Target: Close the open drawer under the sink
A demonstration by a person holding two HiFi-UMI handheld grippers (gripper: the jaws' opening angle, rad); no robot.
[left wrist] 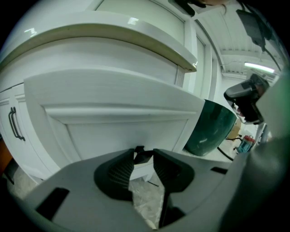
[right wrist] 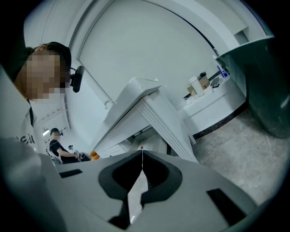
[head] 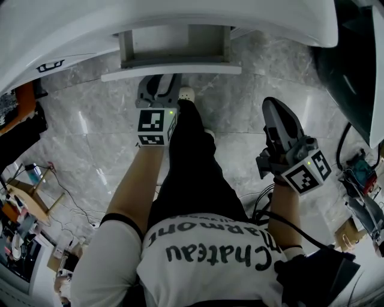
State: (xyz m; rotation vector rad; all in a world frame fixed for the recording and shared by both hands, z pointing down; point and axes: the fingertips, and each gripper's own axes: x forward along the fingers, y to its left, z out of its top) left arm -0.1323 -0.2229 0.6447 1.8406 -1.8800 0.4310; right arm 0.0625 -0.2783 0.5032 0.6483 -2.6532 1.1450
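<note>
The white drawer (head: 171, 71) stands pulled out from under the white sink counter (head: 180, 15). My left gripper (head: 161, 84) is right at the drawer's front panel (left wrist: 113, 131). Its jaws stand a little apart, closed on a small black handle (left wrist: 139, 153) at the panel's lower edge. My right gripper (head: 271, 108) hangs off to the right above the floor, away from the drawer, with its jaws shut and nothing between them. In the right gripper view the drawer front (right wrist: 158, 113) shows slantwise beyond the closed tips of my right gripper (right wrist: 142, 158).
A dark green tub (left wrist: 210, 129) stands on the marble floor right of the cabinet. Left of the drawer a cabinet door carries a black handle (left wrist: 16, 122). The person's leg and shoe (head: 186, 95) are beside the left gripper. Cables and clutter (head: 30, 180) lie at the left.
</note>
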